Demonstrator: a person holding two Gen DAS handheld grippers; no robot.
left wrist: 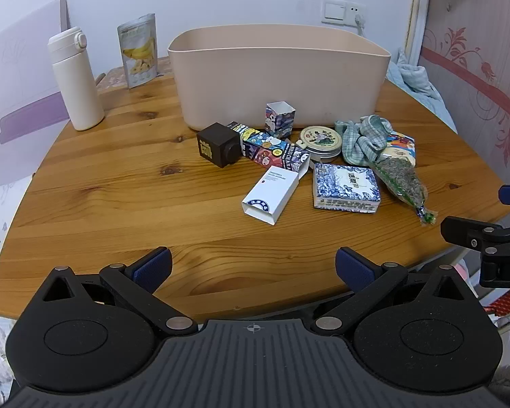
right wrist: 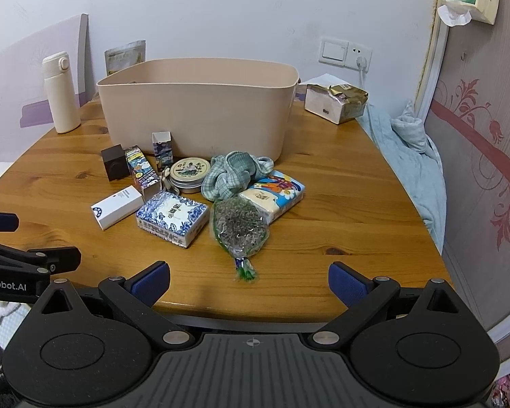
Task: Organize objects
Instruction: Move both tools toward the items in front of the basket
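Observation:
A pink bin (left wrist: pixel 278 78) (right wrist: pixel 200 108) stands at the back of the wooden table (left wrist: pixel 119 187). In front of it lie a dark cube (left wrist: pixel 217 148), a cartoon carton (left wrist: pixel 272 149), a small open box (left wrist: pixel 279 119), a round tin (left wrist: pixel 320 142), a checked cloth (left wrist: pixel 363 139), a white box (left wrist: pixel 272 193), a blue-patterned box (left wrist: pixel 346 187) (right wrist: pixel 171 217), a bag of dried herbs (right wrist: pixel 239 227) and a tissue pack (right wrist: pixel 275 193). My left gripper (left wrist: pixel 253 265) is open and empty over the near table edge. My right gripper (right wrist: pixel 250 280) is open and empty, near the herb bag.
A white thermos (left wrist: pixel 74 78) and a banana snack pouch (left wrist: pixel 139 51) stand at the back left. A gold-wrapped box (right wrist: pixel 336 102) sits at the back right. A blue towel (right wrist: pixel 411 156) hangs off the right edge. The right gripper shows in the left wrist view (left wrist: pixel 486 238).

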